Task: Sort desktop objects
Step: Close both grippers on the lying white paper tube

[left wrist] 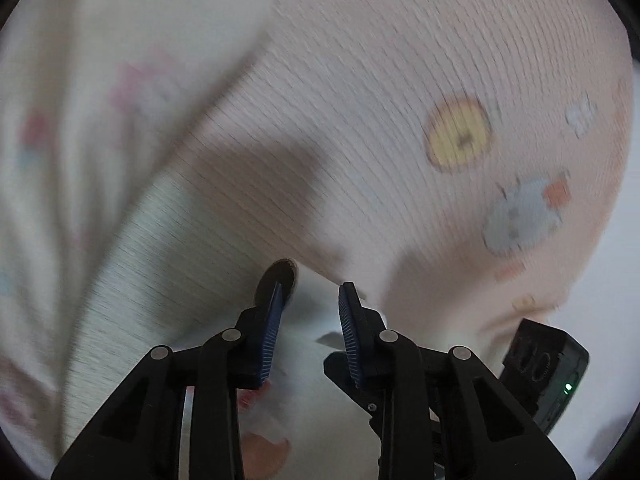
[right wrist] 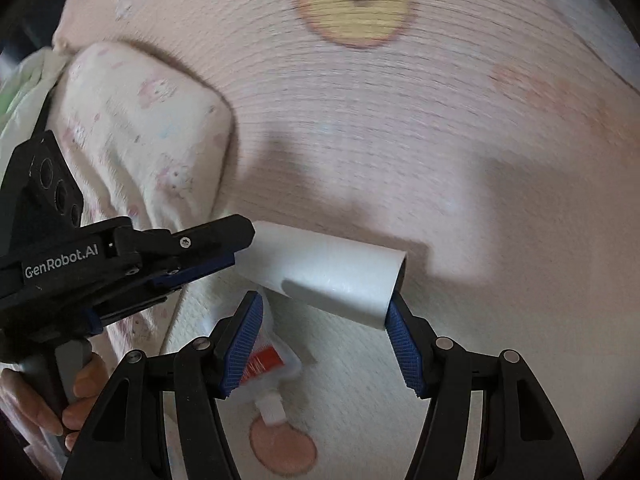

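A white paper roll (right wrist: 332,276) stretches across the middle of the right wrist view, just above the bedding. My left gripper (right wrist: 240,246) reaches in from the left and is shut on the roll's left end. In the left wrist view its blue pads (left wrist: 272,320) flank the roll's brown cardboard core (left wrist: 286,274), and white paper fills the gap between them. My right gripper (right wrist: 324,300) hangs open just below the roll, one fingertip next to the roll's right end. A small clear sachet (right wrist: 272,364) with a red label and white cap lies on the bedding beneath its left finger.
A pink ribbed blanket (right wrist: 400,128) printed with a yellow ring (right wrist: 356,4) covers the far side. A cream pillow (right wrist: 140,128) with pink prints lies at the left. A person's hand (right wrist: 80,388) holds the left gripper's handle. The right gripper's black body (left wrist: 548,364) shows at lower right.
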### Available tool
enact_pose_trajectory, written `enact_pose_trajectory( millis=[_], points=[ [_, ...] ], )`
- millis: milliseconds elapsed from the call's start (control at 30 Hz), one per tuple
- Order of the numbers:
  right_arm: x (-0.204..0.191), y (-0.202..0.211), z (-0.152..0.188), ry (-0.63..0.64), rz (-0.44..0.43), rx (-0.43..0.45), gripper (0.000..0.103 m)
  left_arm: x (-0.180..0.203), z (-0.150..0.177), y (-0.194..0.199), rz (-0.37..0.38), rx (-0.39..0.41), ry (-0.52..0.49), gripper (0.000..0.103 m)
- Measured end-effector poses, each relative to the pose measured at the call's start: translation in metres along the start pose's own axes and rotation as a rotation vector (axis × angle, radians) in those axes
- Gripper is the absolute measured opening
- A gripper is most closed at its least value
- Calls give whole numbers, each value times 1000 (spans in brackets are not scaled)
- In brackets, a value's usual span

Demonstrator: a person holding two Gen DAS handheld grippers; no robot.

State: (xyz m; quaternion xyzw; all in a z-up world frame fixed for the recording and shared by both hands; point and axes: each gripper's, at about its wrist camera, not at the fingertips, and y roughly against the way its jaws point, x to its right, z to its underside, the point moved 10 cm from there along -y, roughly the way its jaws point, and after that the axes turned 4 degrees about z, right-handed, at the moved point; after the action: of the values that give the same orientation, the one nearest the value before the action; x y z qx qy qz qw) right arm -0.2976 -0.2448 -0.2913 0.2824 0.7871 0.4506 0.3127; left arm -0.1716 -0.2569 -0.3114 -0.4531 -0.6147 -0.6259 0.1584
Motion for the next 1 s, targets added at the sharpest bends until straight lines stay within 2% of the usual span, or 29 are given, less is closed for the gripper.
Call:
enact_pose_trajectory(
  millis=[33, 167, 267, 400, 567, 667, 733, 867, 1000],
  points=[
    [9, 4, 6, -23, 22, -7, 60, 5, -5, -9, 11, -22, -10, 31],
    [37, 22, 28, -91, 77, -16, 62, 31, 20, -34, 53, -155, -102, 31],
    [57, 35, 51, -136, 128, -42, 62, 44, 47, -51, 87, -247, -121, 31],
    [65, 55, 87, -141, 156, -62, 62, 53, 82, -67, 71, -368, -169, 31],
    [58, 76, 122, -159, 138, -64, 62, 73, 107, -65, 87, -410, -289, 31],
    [60, 91, 138, -194, 146, -63, 62, 80, 122, -67, 105, -447, -311, 31],
    [59, 96, 143, -205, 165, -79, 62, 82, 131, -68, 97, -468, -325, 31],
    [48, 101, 142, -235, 148, -92, 62, 77, 145, -64, 86, -500, -380, 31],
    [40, 113, 157, -203, 161, -105, 62, 82, 150, -62, 95, -507, -393, 33]
  ],
)
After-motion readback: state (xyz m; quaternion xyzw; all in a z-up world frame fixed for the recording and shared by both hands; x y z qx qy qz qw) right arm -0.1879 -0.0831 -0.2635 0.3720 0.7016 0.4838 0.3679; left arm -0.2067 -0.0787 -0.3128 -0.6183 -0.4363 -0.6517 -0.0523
